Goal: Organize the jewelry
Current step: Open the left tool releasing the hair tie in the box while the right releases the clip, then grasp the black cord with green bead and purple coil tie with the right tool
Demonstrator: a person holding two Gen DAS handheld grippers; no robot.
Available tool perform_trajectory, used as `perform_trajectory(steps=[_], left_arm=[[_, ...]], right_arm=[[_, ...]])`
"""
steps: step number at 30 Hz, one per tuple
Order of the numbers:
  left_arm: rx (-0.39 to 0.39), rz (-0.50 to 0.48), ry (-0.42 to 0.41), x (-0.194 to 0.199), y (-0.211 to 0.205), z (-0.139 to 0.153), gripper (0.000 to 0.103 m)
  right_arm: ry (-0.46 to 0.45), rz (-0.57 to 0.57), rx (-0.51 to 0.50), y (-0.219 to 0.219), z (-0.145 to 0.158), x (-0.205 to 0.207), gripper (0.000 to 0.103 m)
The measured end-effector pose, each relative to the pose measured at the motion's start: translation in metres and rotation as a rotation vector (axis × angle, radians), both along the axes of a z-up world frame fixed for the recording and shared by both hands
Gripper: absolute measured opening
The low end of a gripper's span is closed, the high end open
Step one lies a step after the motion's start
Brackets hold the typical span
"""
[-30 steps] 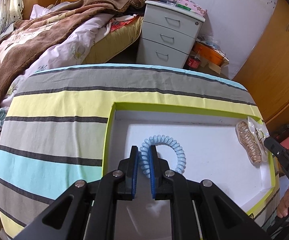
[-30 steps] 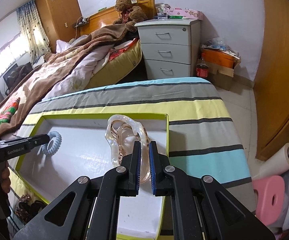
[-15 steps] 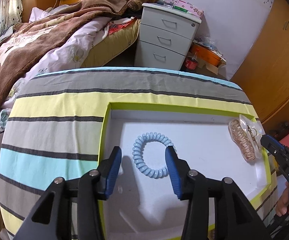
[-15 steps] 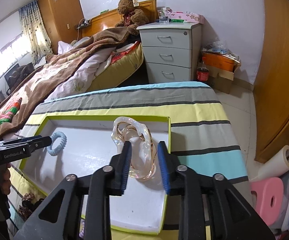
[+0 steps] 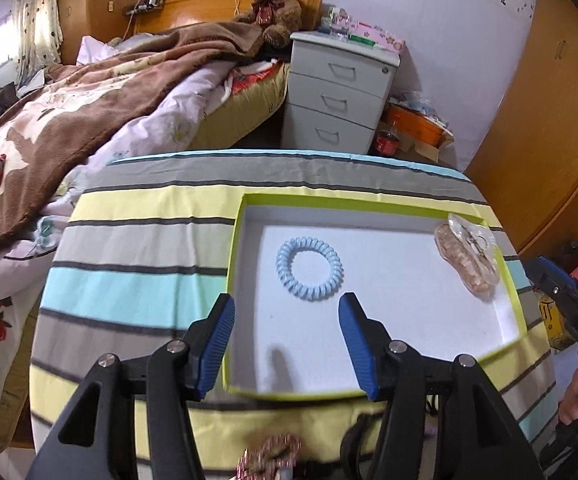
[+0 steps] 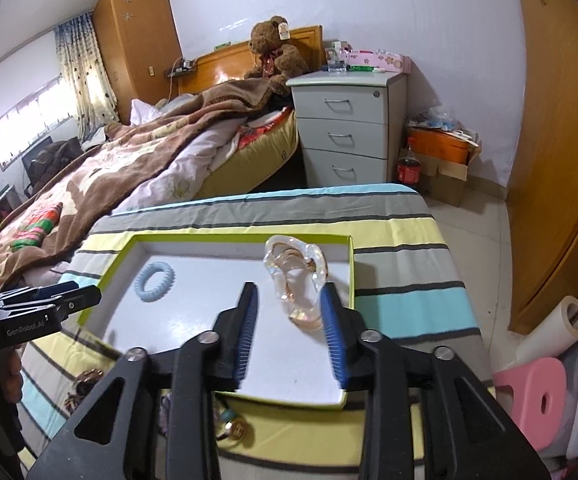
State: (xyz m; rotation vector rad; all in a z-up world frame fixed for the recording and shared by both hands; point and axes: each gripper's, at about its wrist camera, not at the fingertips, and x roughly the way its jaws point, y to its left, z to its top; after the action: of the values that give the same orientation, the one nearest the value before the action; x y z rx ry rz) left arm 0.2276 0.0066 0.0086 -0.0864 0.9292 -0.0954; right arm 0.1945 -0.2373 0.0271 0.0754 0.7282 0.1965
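A white tray with a green rim (image 5: 245,200) (image 6: 350,264) lies on the striped table. A light blue spiral hair tie (image 5: 309,274) (image 6: 155,281) lies flat in the tray's left part. A clear amber hair claw (image 5: 469,256) (image 6: 297,280) lies in the tray's right part. My left gripper (image 5: 287,344) is open and empty, raised above the tray's near edge behind the hair tie. My right gripper (image 6: 289,336) is open and empty, with the claw just beyond its fingertips. More jewelry (image 5: 269,458) (image 6: 235,428) lies on the cloth in front of the tray, blurred.
The striped cloth (image 5: 137,288) covers a small table beside a bed (image 5: 69,120). A grey drawer unit (image 6: 349,136) stands behind the table. A wooden wardrobe (image 6: 561,140) and a pink stool (image 6: 537,396) are on the right.
Both grippers let go and opened wide. Both pulled back and up from the tray. The hair tie and the claw stay lying in the tray.
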Motion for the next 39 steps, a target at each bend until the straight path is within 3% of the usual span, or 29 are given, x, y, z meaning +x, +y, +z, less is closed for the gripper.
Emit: perform_trajectory(steps=[9,18,25,39], left_arm=[[-0.010,0.020,-0.042,-0.049,0.012,0.012,0.057],[-0.057,0.047,-0.036,-0.090,0.034,0.005,0.060],[-0.108,0.060,0.002,-0.114,0.052,-0.015,0.067],[-0.176,0.025,0.070,-0.132,0.069,-0.045,0.067]], right_arm=[[-0.026,0.032,0.009,0.007,0.004,-0.035,0.043],[0.014,0.064,-0.005,0.016,-0.019,-0.059,0.043],[0.090,0.064,0.012,0.023,-0.045,-0.057,0.043],[0.160,0.033,-0.025,0.039,-0.065,-0.036,0.043]])
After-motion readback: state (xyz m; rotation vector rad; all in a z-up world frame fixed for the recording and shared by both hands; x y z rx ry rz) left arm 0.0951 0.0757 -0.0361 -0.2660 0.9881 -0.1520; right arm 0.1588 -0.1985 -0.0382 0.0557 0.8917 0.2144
